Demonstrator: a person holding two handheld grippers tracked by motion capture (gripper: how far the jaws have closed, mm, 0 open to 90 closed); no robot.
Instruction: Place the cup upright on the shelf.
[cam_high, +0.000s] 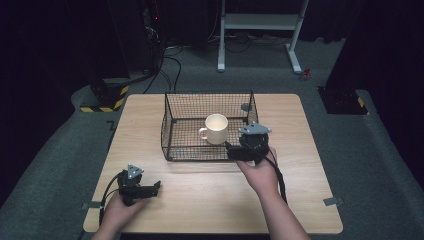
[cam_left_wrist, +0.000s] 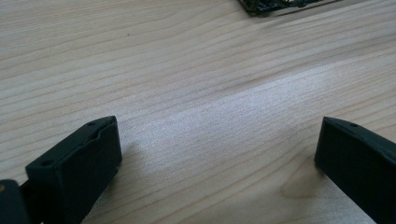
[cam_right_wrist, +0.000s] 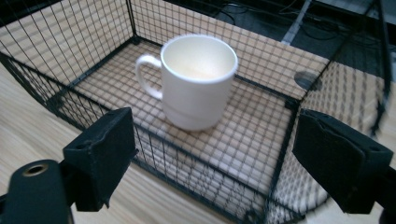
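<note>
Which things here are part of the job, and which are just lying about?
In the job: mug, wire basket holding it, right gripper at the basket's near right corner.

Lying about: left gripper idle on the table, white stand, floor cables.

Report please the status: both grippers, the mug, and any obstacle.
Left gripper open, low over bare table. Right gripper open, at the basket's near wall, nothing held. Mug upright inside basket, untouched. Wire wall between jaws and mug.
</note>
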